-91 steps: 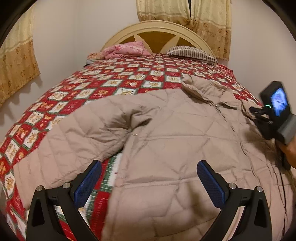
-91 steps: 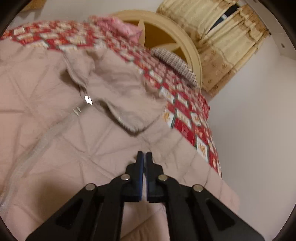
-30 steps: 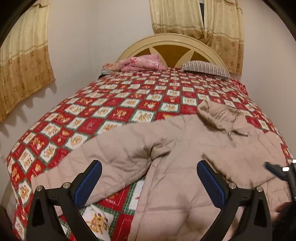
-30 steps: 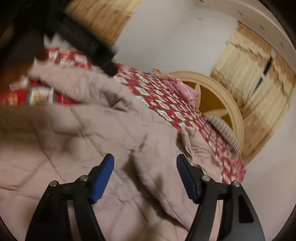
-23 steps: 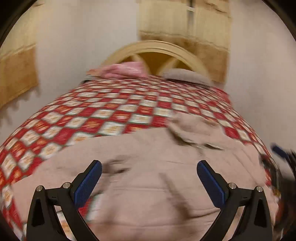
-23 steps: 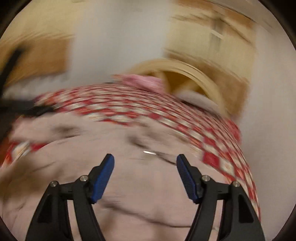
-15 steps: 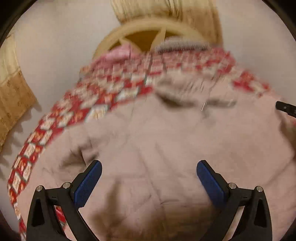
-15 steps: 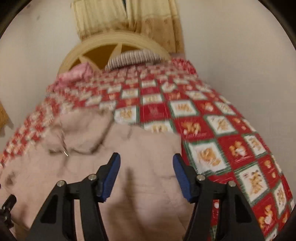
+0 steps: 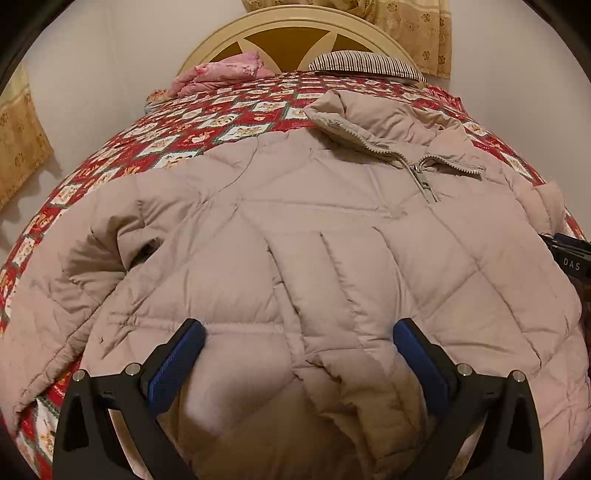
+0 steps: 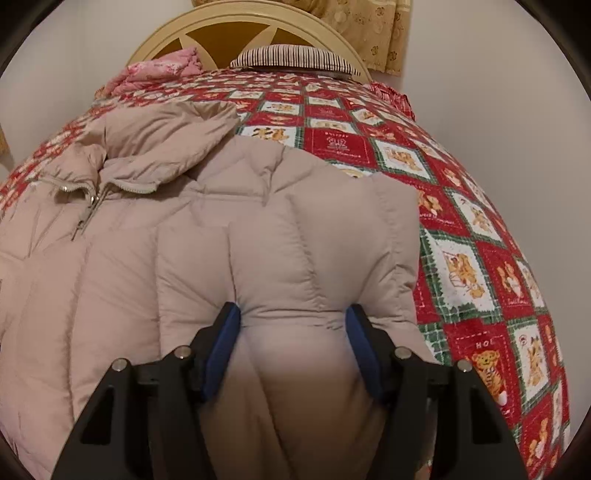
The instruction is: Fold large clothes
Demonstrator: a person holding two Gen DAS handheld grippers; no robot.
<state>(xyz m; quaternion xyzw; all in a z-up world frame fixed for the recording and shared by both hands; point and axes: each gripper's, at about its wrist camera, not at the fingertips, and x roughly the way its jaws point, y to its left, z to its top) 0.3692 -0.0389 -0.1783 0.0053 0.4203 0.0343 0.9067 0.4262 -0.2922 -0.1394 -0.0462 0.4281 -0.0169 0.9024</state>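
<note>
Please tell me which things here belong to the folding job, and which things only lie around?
Job: beige quilted jacket; left tool, jaws open; right tool, pads against a jacket fold.

Lying about: pink bedding; striped pillow; patterned bedspread; curtains.

A beige quilted jacket [image 10: 155,258] is lying spread across a red patchwork bedspread [image 10: 461,206], its zipper pull [image 10: 86,210] resting below the rumpled collar. The right gripper [image 10: 293,343] is pressing both blue pads [image 10: 221,350] against a puffy fold of the jacket bulging between them. A striped pillow [image 10: 295,57] and a pink blanket [image 10: 162,66] are sitting against the cream headboard [image 10: 236,22].
</note>
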